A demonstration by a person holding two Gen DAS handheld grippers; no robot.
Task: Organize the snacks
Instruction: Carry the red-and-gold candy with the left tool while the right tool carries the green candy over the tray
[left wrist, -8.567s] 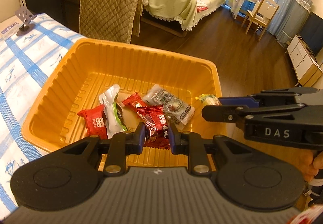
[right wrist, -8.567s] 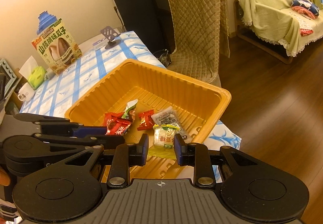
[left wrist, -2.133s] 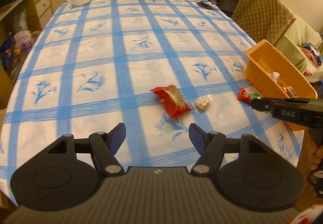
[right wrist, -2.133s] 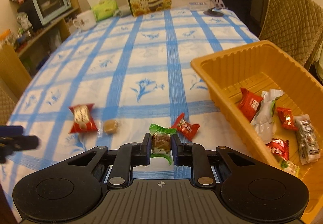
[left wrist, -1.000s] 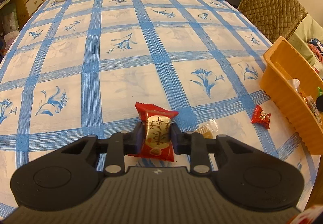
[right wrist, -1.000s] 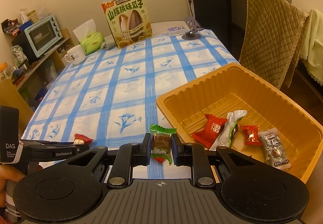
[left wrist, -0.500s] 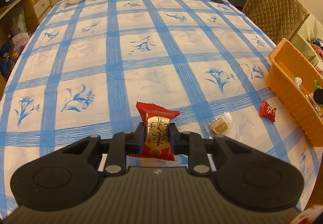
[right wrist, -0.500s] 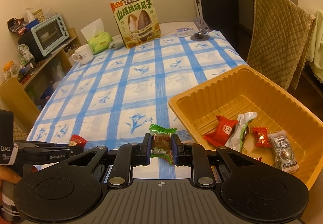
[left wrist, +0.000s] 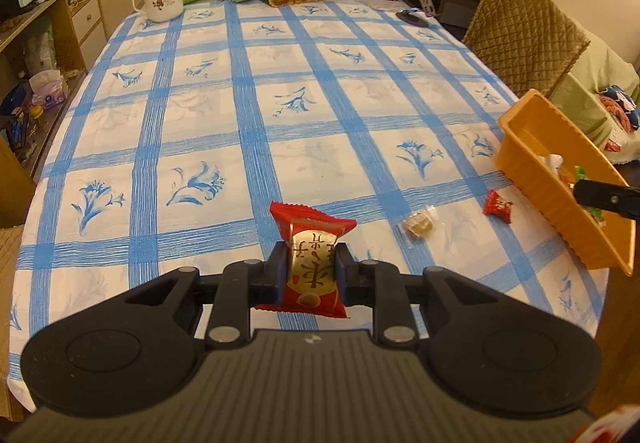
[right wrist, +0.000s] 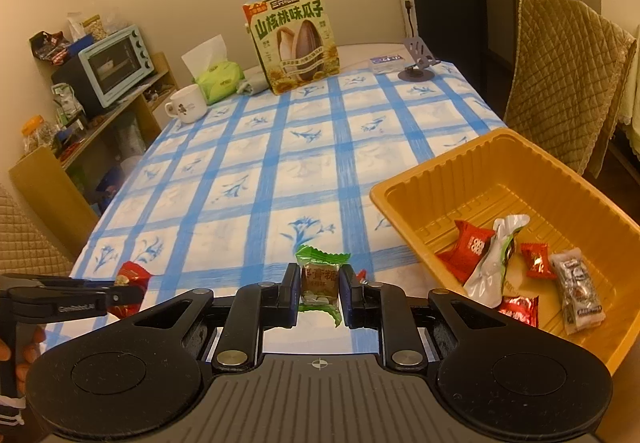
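Between the pads of the left gripper [left wrist: 308,270] sits a red snack packet [left wrist: 310,263] with a gold label, clamped upright and lifted clear of the blue-checked tablecloth [left wrist: 248,115]; ahead of these tongs and to their right, a small clear-wrapped candy [left wrist: 418,224] lies on the cloth, and a little further right a small red candy [left wrist: 497,205] lies just beside the near wall of the orange tray [left wrist: 560,203]; the tip of the other tongs reaches in over that tray at the right edge of the left wrist view.

Pinched in the right gripper [right wrist: 319,293] is a green-wrapped candy [right wrist: 320,277], its crimped green end standing up past the fingertips; the jaws are closed on it, held above the cloth; just right of these tongs the tray holds several wrapped snacks, among them a red packet [right wrist: 466,249], a white and green wrapper [right wrist: 494,257] and a silver-grey packet [right wrist: 578,293]; low at the left, the left tongs appear side-on with the red packet at their tip, a hand [right wrist: 20,353] beneath them.

Far ahead of both tongs, at the table's far end, stand a large sunflower-seed bag [right wrist: 294,43], a white mug [right wrist: 186,106] and a green tissue pack [right wrist: 218,77].
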